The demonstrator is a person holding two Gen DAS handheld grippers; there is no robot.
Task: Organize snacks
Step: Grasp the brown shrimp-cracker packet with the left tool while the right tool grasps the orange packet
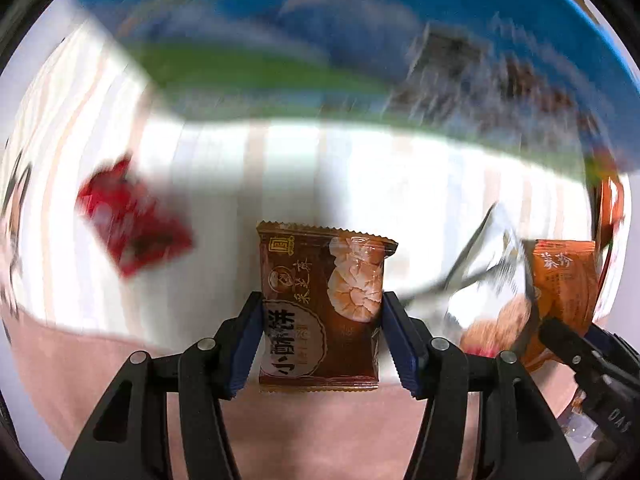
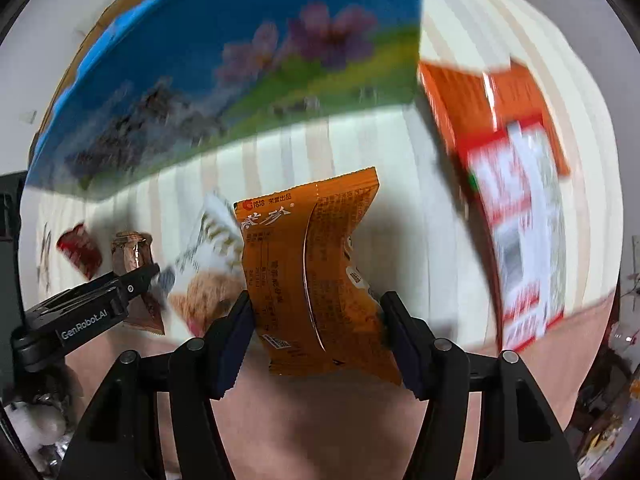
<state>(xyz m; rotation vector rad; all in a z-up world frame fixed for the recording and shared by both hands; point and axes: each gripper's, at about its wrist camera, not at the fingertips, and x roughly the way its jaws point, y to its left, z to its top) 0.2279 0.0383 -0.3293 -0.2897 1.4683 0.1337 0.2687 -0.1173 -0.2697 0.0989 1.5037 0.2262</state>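
Left tongs (image 1: 322,332) clamp a brown snack packet (image 1: 320,308) by its sides above the striped table (image 1: 360,168). Right tongs (image 2: 316,336) pinch an orange snack packet (image 2: 316,280); a blue box (image 2: 240,80) stands behind.

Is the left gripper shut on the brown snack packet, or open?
Shut on it: both blue pads of the left gripper press the brown snack packet's side edges.

Blue box (image 1: 360,32) close ahead
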